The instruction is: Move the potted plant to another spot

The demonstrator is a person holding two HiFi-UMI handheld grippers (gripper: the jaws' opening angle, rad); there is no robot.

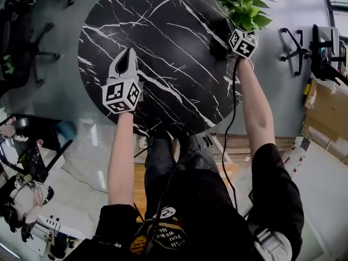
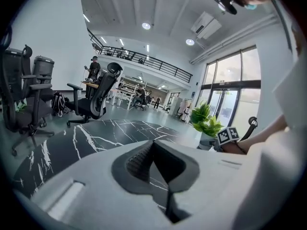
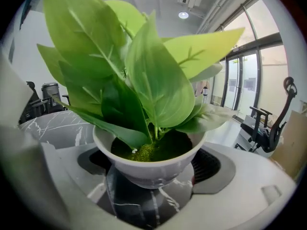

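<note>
The potted plant (image 1: 244, 4), broad green leaves in a white bowl-shaped pot (image 3: 148, 169), stands at the far right rim of the round black marble table (image 1: 163, 48). My right gripper (image 1: 228, 29) reaches out to it at arm's length. In the right gripper view the pot fills the space between the jaws, and both pads lie against its sides with no gap showing. The pot's base sits right at the glossy tabletop (image 3: 53, 123). I cannot tell whether it touches. My left gripper (image 1: 130, 52) rests over the table's near left part, fingertips together and holding nothing (image 2: 153, 143).
Office chairs stand on the floor to the right (image 1: 296, 45) and left (image 1: 38, 53) of the table, more across the room (image 2: 96, 97). Cardboard boxes (image 1: 329, 113) lie at the right. The plant's leaves overhang the table's edge.
</note>
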